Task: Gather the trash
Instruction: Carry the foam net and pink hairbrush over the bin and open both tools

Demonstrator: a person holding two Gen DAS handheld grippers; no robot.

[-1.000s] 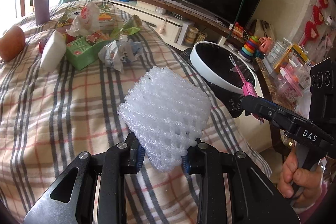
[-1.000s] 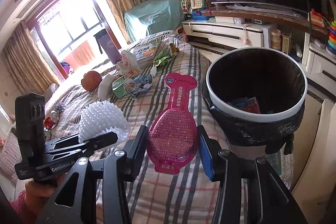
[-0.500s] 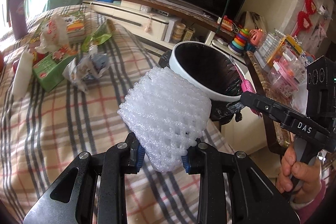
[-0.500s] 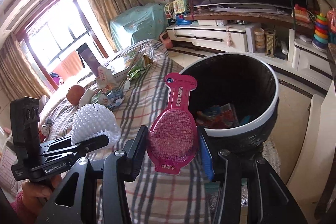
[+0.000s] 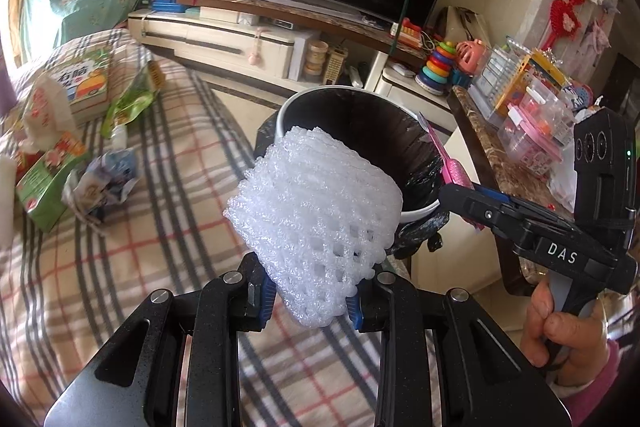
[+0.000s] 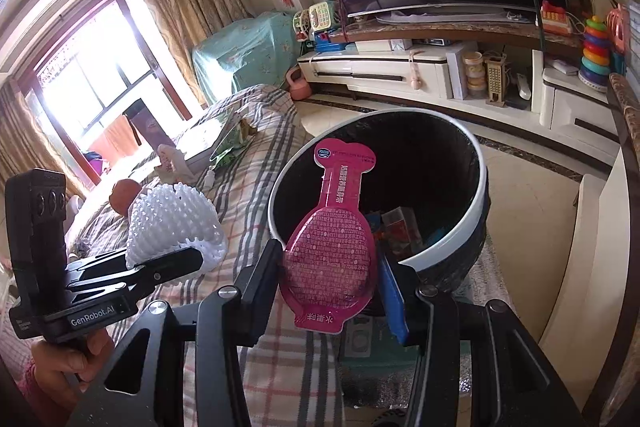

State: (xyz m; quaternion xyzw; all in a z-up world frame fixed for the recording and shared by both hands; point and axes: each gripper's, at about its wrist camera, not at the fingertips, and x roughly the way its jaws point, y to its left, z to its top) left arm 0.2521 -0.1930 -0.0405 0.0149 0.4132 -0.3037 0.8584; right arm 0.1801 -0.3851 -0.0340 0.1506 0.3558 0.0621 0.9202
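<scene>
Left wrist, left tongs (image 5: 311, 301) clenching foam net (image 5: 316, 219), right tongs (image 6: 330, 285) clenching pink packet (image 6: 330, 251)

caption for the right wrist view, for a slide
Right gripper holds a pink packet at the trash bin rim.

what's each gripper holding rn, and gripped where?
Left gripper: white foam fruit net, pinched at its lower end. Right gripper: pink plastic packet, clamped across its wide oval lower part.
</scene>
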